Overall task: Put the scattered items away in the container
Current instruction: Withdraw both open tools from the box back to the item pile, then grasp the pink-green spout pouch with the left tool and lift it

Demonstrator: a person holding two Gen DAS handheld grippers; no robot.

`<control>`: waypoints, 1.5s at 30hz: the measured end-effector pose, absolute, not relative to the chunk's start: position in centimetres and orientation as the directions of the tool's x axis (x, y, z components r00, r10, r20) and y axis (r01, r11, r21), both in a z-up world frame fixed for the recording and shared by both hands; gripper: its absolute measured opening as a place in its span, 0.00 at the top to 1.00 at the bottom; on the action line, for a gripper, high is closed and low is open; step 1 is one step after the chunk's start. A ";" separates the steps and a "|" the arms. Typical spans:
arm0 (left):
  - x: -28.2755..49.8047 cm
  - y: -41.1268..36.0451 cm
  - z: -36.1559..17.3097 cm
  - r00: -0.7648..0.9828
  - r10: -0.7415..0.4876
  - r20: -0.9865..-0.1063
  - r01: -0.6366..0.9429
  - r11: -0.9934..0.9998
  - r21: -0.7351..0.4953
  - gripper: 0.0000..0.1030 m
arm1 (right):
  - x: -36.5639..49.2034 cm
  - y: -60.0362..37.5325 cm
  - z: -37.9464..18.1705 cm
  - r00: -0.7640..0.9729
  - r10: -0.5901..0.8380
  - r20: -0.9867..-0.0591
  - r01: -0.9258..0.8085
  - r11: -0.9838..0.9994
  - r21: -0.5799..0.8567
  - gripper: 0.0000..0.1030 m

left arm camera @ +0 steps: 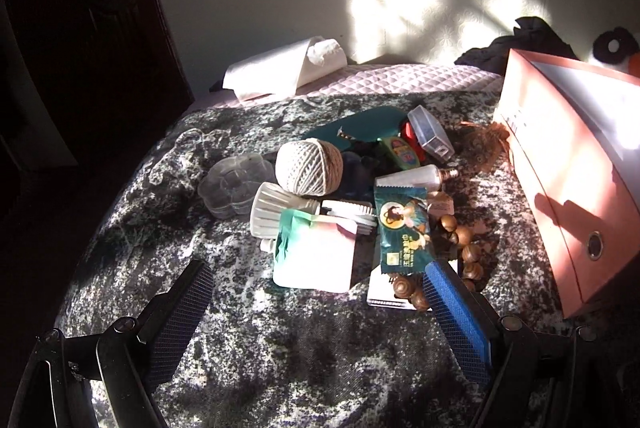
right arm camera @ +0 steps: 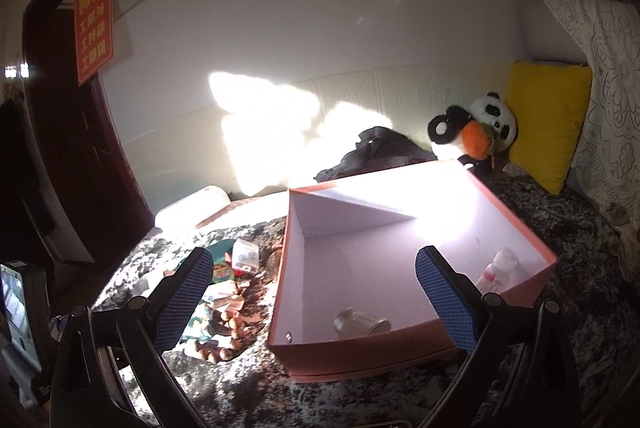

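Setting: a bed under a mottled dark blanket [left arm camera: 280,348] is carrying a heap of small things, with a pink box [right arm camera: 400,360] sitting open just right of the heap.

Left claw [left arm camera: 316,304]: it is hanging released, jaws spread wide with nothing between them, pointing down at the near edge of the heap.

Right claw [right arm camera: 316,292]: it is also standing released and empty, looking over the box's near wall.

Heap: a ball of twine [left arm camera: 309,167] is sitting at the middle, a clear flower-shaped case [left arm camera: 232,183] to its left, a white ribbed bulb [left arm camera: 276,209] in front of it. A pink pouch [left arm camera: 316,256] and a green packet [left arm camera: 404,232] are lying nearest, with wooden beads [left arm camera: 460,240] curling along the right side, near the box.

Box contents: a small jar [right arm camera: 360,324] and a little bottle [right arm camera: 500,268] are already lying inside, so the tidying is looking barely begun.

Risk, overlap: things are lying on one another, so closing on the pouch could be dragging the packet or bulb along.

Risk, beads: they look loosely strung; lifting one end may be trailing the rest and snagging neighbours.

Risk, twine: being round, it could be rolling away across the soft blanket if nudged.

Risk, light: hard sun and deep shadow are hiding edges, so a misjudged reach seems likely.
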State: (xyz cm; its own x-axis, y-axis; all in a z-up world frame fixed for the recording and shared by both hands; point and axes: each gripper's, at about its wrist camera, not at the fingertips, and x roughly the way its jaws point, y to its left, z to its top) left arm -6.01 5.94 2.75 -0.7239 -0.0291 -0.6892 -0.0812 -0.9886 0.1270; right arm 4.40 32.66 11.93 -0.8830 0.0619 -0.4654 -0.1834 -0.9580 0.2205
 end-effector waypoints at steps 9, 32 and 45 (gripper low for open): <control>-8.0 1.3 -2.3 -0.645 -0.108 -0.757 0.003 -0.990 0.139 0.13 | 0.9 17.8 2.1 -0.729 -0.120 -0.674 0.032 -0.989 0.141 0.01; -12.3 1.3 -5.7 -0.576 -0.001 -0.818 -0.067 -0.997 0.049 0.13 | -4.6 17.1 -4.1 -0.628 -0.040 -0.777 -0.036 -0.996 0.081 0.01; -13.8 2.2 -6.8 -0.553 0.017 -0.833 -0.101 -0.994 0.046 0.13 | -6.1 17.6 -5.8 -0.614 0.022 -0.789 -0.061 -0.998 0.019 0.01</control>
State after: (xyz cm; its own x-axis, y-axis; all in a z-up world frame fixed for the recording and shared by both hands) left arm -13.78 2.23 -6.76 -0.5527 0.0172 -0.8332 -0.1010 -0.9938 0.0465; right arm -6.09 17.63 -5.76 -0.6140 0.0223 -0.7890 -0.0612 -0.9979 0.0195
